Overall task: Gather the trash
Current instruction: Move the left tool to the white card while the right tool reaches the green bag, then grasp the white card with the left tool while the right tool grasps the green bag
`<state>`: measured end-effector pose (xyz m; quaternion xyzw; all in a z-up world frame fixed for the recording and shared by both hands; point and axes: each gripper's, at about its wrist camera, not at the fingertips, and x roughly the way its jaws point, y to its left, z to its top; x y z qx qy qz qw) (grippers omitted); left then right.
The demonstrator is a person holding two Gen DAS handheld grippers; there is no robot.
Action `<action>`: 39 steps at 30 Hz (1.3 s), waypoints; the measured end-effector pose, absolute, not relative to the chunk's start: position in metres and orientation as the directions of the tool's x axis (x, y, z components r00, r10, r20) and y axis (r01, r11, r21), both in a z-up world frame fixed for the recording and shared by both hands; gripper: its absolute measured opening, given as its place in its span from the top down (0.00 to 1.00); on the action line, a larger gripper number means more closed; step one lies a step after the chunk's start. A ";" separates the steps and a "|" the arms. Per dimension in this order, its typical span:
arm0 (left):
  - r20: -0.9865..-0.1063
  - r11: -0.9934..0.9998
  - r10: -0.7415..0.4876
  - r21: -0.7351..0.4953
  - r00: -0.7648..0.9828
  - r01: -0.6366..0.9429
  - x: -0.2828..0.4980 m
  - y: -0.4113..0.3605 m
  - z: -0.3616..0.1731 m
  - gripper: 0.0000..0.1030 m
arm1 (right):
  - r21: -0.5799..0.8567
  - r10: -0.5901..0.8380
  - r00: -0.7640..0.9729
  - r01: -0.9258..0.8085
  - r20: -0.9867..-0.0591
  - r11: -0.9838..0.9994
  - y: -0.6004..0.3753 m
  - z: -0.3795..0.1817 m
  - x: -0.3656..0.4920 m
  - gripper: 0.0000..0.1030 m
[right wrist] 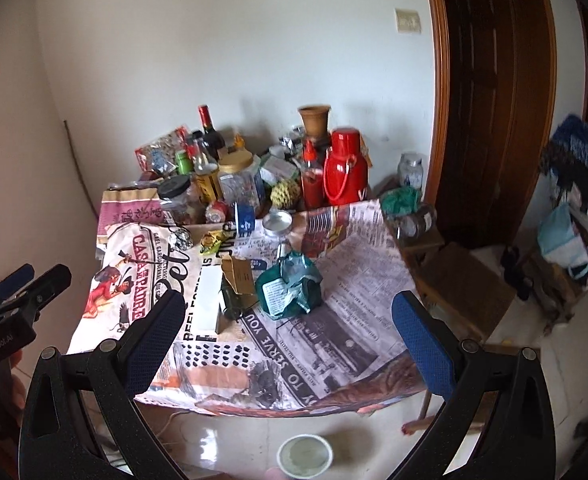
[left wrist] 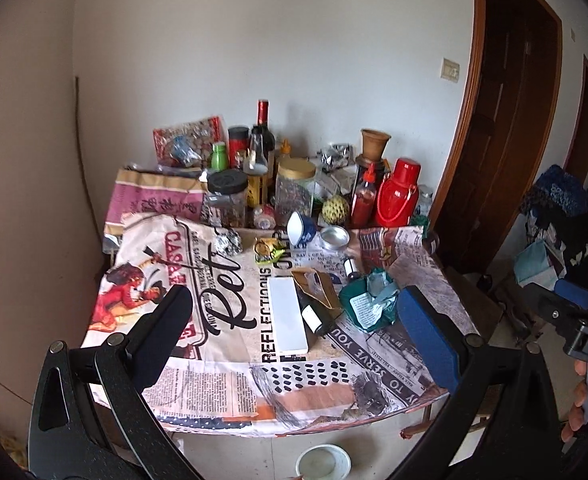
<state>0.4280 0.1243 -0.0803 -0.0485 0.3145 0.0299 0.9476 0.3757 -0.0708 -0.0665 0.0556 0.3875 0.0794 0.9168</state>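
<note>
A crumpled green wrapper [left wrist: 368, 303] [right wrist: 289, 288] lies on the newspaper-covered table [left wrist: 334, 392] [right wrist: 354, 300], next to a dark bottle [left wrist: 314, 312] in torn brown paper and a white box [left wrist: 287, 314] [right wrist: 207, 300]. A foil ball [left wrist: 227, 242] [right wrist: 181, 239] and a yellow-green wrapper [left wrist: 267, 249] [right wrist: 212, 240] lie farther back. My left gripper [left wrist: 294, 300] is open and empty, in front of the table. My right gripper [right wrist: 287, 306] is open and empty too. The right gripper shows at the right edge of the left wrist view [left wrist: 570, 300].
Jars, bottles, a red thermos [left wrist: 396, 194] [right wrist: 344, 168], a blue cup [left wrist: 300, 228] and a metal lid [left wrist: 334, 237] crowd the table's back. A white bucket [left wrist: 324, 462] [right wrist: 305, 455] stands on the floor below the front edge. A wooden door [right wrist: 494, 100] is at right.
</note>
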 end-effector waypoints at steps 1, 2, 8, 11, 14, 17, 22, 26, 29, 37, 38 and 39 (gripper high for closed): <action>-0.616 0.993 0.015 -0.083 0.788 -0.084 0.438 0.127 -0.088 0.00 | 0.166 0.181 0.669 -0.088 -0.721 0.982 -0.071 -0.074 0.385 0.00; -0.631 0.992 0.003 -0.095 0.775 -0.081 0.448 0.129 -0.097 0.00 | 0.162 0.171 0.656 -0.074 -0.735 0.984 -0.071 -0.081 0.392 0.00; -0.738 0.988 0.008 -0.097 0.675 -0.118 0.492 0.139 -0.150 0.06 | 0.127 0.129 0.572 -0.043 -0.810 0.991 -0.071 -0.124 0.438 0.00; -0.788 0.982 0.017 -0.104 0.616 -0.160 0.512 0.144 -0.180 0.08 | 0.133 0.145 0.522 -0.061 -0.840 0.989 -0.075 -0.145 0.462 0.00; -0.832 0.971 0.034 -0.103 0.553 -0.215 0.530 0.145 -0.208 0.14 | 0.157 0.178 0.459 -0.083 -0.870 0.984 -0.079 -0.169 0.489 0.00; -0.873 0.955 0.037 -0.114 0.487 -0.275 0.550 0.145 -0.236 0.19 | 0.178 0.205 0.387 -0.105 -0.899 0.978 -0.083 -0.193 0.517 0.01; -0.930 0.948 -0.022 -0.136 0.368 -0.288 0.578 0.138 -0.278 0.19 | 0.230 0.257 0.286 -0.128 -0.923 0.965 -0.087 -0.223 0.553 0.01; -0.950 0.942 -0.006 -0.110 0.311 -0.318 0.589 0.135 -0.301 0.19 | 0.286 0.307 0.202 -0.124 -0.930 0.950 -0.086 -0.246 0.576 0.01; -0.955 0.931 0.002 -0.106 0.298 -0.348 0.592 0.138 -0.310 0.20 | 0.332 0.346 0.139 -0.119 -0.928 0.936 -0.085 -0.261 0.587 0.01; -0.965 0.925 -0.006 -0.104 0.260 -0.365 0.597 0.137 -0.330 0.35 | 0.415 0.418 0.007 -0.118 -0.908 0.902 -0.075 -0.284 0.598 0.28; -0.965 0.928 0.001 -0.098 0.264 -0.361 0.598 0.135 -0.330 0.35 | 0.410 0.413 0.005 -0.123 -0.911 0.904 -0.074 -0.285 0.598 0.36; -0.964 0.932 0.011 -0.087 0.266 -0.353 0.599 0.134 -0.330 0.38 | 0.400 0.404 0.003 -0.134 -0.915 0.907 -0.073 -0.285 0.598 0.41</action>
